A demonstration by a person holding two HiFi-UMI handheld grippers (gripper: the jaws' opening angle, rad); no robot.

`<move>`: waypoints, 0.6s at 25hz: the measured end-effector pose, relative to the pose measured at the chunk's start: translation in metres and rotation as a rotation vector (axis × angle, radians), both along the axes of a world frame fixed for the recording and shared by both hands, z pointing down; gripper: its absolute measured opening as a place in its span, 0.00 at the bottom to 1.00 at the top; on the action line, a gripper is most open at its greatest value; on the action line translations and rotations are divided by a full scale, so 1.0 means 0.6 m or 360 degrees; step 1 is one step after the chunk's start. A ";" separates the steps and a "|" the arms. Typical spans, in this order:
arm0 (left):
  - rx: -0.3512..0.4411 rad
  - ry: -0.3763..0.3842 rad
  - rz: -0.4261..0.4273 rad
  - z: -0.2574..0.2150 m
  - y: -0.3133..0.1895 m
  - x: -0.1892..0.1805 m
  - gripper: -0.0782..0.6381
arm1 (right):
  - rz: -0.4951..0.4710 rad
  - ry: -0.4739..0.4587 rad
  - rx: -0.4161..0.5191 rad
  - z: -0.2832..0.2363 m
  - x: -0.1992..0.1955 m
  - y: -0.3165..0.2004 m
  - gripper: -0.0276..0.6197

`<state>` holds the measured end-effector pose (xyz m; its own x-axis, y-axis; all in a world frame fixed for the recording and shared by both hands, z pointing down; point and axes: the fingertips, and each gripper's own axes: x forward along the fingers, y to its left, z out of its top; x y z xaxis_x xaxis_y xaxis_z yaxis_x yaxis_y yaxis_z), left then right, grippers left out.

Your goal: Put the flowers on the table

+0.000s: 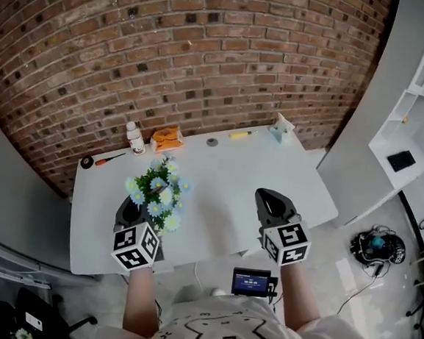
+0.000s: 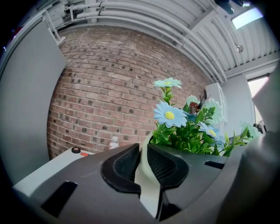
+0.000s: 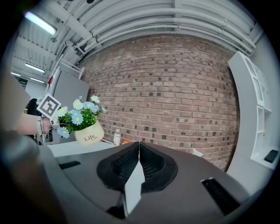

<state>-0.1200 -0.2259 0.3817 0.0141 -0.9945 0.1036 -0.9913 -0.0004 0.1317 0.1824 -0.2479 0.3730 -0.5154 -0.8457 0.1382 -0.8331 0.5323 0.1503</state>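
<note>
A bunch of blue and white daisies with green leaves [image 1: 158,190] stands in a cream pot [image 3: 89,133] over the left half of the white table [image 1: 224,203]. My left gripper [image 1: 135,216] is shut on the pot's rim. In the left gripper view the cream rim [image 2: 146,183] runs between the two black pads, and the flowers [image 2: 188,127] rise just beyond them. Whether the pot rests on the table or hangs just above it I cannot tell. My right gripper [image 1: 272,201] hovers over the table's right front, shut with nothing in it [image 3: 139,146].
Along the table's back edge lie a black tape roll [image 1: 86,162], a screwdriver [image 1: 109,159], a white bottle [image 1: 133,137], an orange object [image 1: 167,137], a yellow pen [image 1: 238,135] and a pale carton [image 1: 280,127]. A white shelf unit [image 1: 418,87] stands at the right.
</note>
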 end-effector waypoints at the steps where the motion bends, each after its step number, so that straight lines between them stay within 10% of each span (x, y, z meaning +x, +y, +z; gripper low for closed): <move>1: -0.0003 -0.0002 -0.0005 0.002 -0.004 -0.002 0.19 | -0.0003 -0.0004 -0.0007 0.003 -0.002 -0.007 0.07; 15: -0.0059 0.0008 0.0019 0.027 -0.125 -0.050 0.19 | 0.0004 0.0023 -0.0135 0.042 -0.063 -0.099 0.07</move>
<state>-0.1503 -0.3007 0.3977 0.0266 -0.9898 0.1402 -0.9906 -0.0073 0.1369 0.1444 -0.3073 0.3984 -0.5108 -0.8318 0.2170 -0.8324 0.5417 0.1168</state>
